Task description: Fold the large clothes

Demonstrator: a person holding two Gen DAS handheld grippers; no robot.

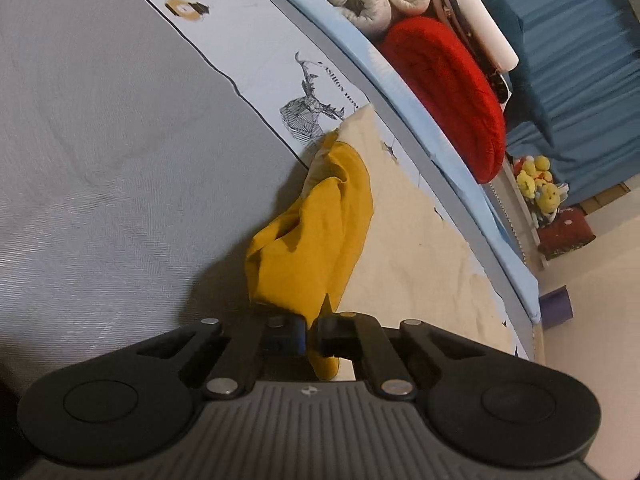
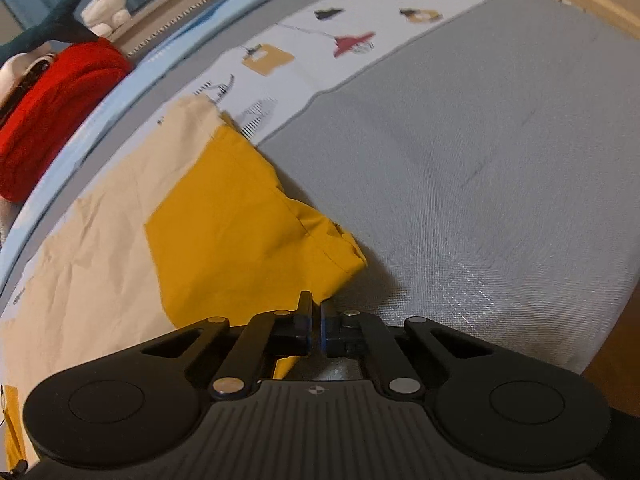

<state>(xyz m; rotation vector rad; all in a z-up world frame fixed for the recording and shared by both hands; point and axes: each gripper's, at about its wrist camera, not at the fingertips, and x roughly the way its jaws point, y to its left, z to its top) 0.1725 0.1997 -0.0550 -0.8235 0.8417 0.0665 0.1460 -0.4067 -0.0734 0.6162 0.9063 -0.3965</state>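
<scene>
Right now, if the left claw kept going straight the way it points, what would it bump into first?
Probably the yellow cloth the left claw already pinches; it bunches up straight ahead. Beyond that lies the beige sheet.

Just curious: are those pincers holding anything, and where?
Yes. Each hand-held gripper, left and right, pinches the yellow garment at its near edge.

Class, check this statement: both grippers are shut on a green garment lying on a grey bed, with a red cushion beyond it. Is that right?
Not quite: the garment is mustard yellow, not green, as the left wrist view shows. The left gripper, right gripper, grey bed and red cushion stand as stated.
</scene>
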